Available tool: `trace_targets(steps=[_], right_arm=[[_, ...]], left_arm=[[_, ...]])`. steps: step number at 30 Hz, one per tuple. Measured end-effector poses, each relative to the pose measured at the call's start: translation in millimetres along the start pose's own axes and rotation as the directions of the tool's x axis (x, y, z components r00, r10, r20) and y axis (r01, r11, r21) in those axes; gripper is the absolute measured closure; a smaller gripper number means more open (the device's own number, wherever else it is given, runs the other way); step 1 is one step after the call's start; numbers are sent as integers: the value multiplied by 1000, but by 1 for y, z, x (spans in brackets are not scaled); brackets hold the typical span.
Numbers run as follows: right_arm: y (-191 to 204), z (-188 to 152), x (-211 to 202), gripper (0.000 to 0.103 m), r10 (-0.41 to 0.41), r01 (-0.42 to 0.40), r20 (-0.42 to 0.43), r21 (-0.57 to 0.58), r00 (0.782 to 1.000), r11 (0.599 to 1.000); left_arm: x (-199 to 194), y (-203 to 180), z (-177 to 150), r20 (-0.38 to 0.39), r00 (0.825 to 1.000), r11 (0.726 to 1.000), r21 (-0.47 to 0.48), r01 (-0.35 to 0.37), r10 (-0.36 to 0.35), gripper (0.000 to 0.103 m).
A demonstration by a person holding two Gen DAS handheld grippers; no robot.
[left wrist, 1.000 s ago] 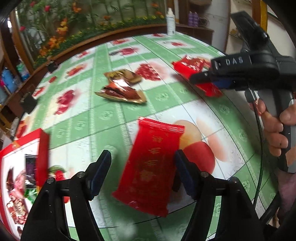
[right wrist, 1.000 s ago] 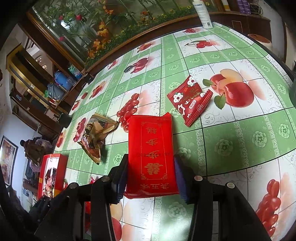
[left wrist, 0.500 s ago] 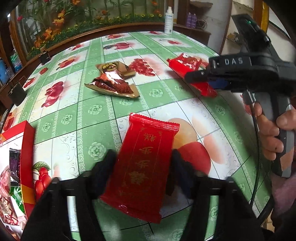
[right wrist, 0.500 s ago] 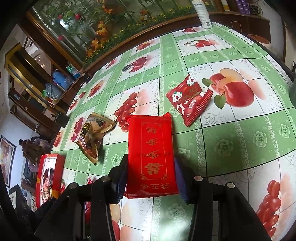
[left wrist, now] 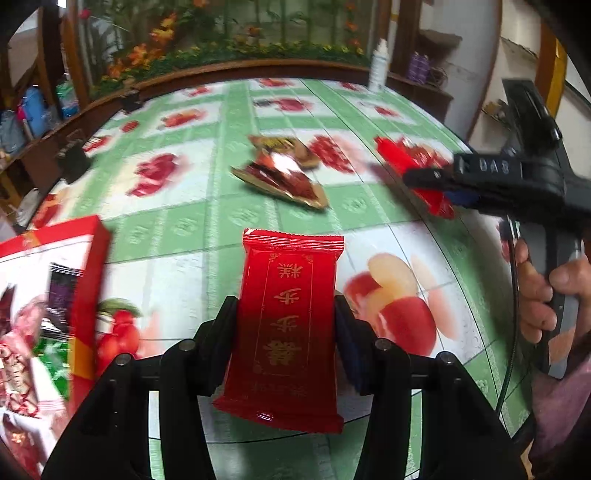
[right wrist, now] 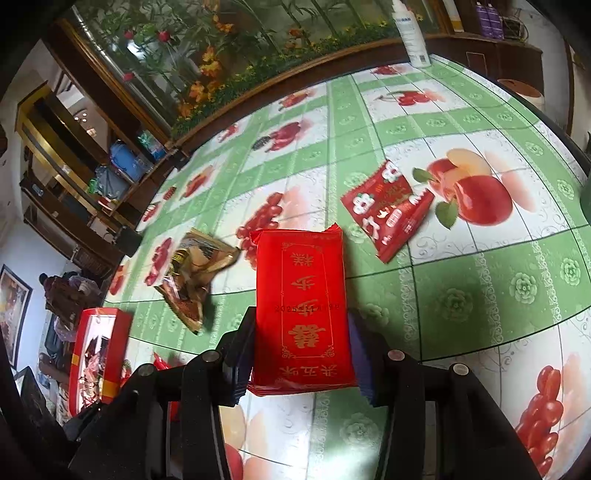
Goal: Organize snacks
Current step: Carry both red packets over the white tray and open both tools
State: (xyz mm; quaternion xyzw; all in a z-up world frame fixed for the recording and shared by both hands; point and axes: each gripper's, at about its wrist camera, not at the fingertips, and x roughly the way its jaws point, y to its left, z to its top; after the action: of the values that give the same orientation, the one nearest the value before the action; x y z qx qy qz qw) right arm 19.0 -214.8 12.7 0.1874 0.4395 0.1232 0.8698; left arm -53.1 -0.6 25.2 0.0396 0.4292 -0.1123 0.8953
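My left gripper [left wrist: 286, 323] is shut on a red snack packet with gold writing [left wrist: 290, 314], held above the tablecloth. My right gripper [right wrist: 301, 347] is shut on a second red gold-lettered packet [right wrist: 301, 295]; it also shows from the side in the left wrist view [left wrist: 428, 184]. A red open snack box [left wrist: 44, 306] with several snacks inside stands at the left, also in the right wrist view [right wrist: 98, 354]. On the table lie a brown-gold packet [right wrist: 195, 273] and a red flowered packet [right wrist: 388, 206].
The table has a green and white fruit-print cloth [right wrist: 480, 280]. A white bottle [right wrist: 412, 33] stands at its far edge by a wooden ledge with flowers. Shelves with clutter stand beyond the left side.
My left gripper closed on the red packet and lifted it, swinging left so the red box came nearer. My right gripper kept its packet and hardly moved.
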Motion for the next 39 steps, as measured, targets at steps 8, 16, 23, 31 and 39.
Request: trace_targets(steps=[8,16,23,31,39], right_arm=[[22,-3,-10,56,66,-60,65,-82,996,995],[65,-21,-7,56,184,-171,62,-162,981,972],[106,-44,4,56,292,-283,27,-183,956,942],[163,-69,23,56,362,-359,-31,-237,932,903],[214,-87,44,56,420,-430,-96,-276,902,860]], left_arm=[[-31,26,5,114,990,996,-45,-81,86,54],[-48,49,0,168,978,990,-92,-108,122,54],[-63,75,-12,191,970,982,-148,-121,148,54],[-81,115,-29,206,956,961,-227,-159,207,54],[-97,162,-52,189,932,916,-322,-238,309,54]])
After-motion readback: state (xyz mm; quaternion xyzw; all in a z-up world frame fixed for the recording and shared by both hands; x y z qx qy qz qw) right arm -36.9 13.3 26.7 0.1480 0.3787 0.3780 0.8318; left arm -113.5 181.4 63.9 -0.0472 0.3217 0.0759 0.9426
